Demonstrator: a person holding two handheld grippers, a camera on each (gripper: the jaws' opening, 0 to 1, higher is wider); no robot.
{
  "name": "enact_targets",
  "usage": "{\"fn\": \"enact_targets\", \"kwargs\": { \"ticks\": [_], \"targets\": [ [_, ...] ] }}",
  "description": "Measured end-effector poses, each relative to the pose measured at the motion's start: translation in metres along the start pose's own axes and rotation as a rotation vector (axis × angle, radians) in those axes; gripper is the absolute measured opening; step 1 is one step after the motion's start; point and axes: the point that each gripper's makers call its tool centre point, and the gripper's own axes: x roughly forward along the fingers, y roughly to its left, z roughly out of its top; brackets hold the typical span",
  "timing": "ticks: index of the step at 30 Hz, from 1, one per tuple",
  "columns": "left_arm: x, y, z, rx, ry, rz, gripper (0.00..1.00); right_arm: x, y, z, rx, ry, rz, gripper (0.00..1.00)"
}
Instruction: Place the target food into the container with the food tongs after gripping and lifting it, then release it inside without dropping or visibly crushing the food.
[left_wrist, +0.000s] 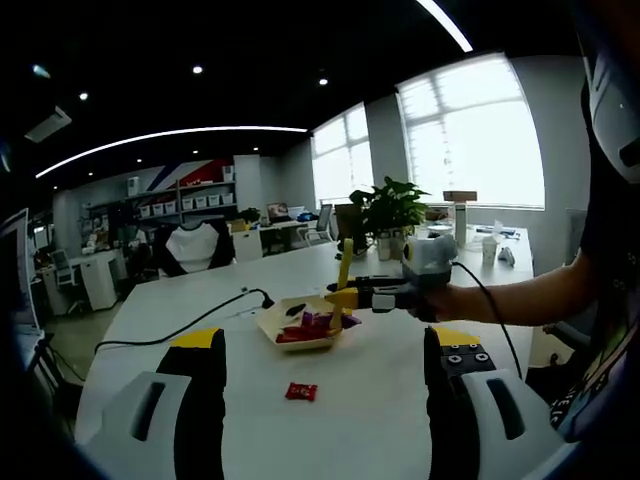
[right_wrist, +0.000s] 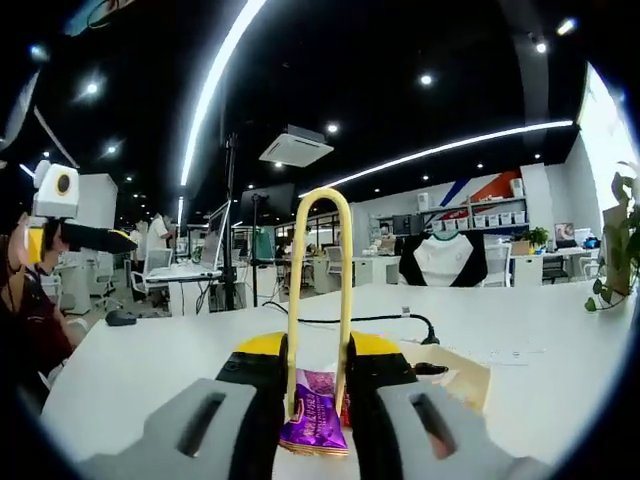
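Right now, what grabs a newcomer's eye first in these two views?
In the right gripper view, the yellow tongs loop up between the right gripper, whose jaws are shut on them, with a purple snack packet pinched at the tips. In the left gripper view, that gripper hovers over the tray of wrapped snacks; one red candy lies loose on the white table.

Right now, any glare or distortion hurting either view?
Left gripper view: windows blown out, tray and red packet readable, edges bowed. Right gripper view: ceiling strip light flares and curves; purple packet in tongs sharp.
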Motion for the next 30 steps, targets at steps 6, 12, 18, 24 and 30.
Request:
{"fn": "enact_targets", "kwargs": {
  "ticks": [6,12,18,24,30],
  "targets": [
    [0.0,0.0,0.001,-0.003,-0.007,-0.003,0.86,0.012,-0.034,0.012,-0.013,-0.011,-0.043,0.18],
    [0.001,-0.002,-0.003,-0.005,-0.001,-0.008,0.86,0.03,-0.068,-0.001,-0.01,0.037,-0.085,0.18],
    [0.003,-0.003,-0.003,-0.012,-0.002,-0.01,0.86,0.041,-0.087,-0.003,-0.055,0.06,-0.094,0.18],
    [0.002,-0.001,-0.003,-0.008,-0.002,-0.007,0.86,0.042,-0.098,-0.01,-0.074,0.095,-0.107,0.18],
    [0.002,0.001,-0.005,-0.01,0.004,-0.001,0.86,0.041,-0.085,-0.013,-0.09,0.088,-0.067,0.21]
  ]
}}
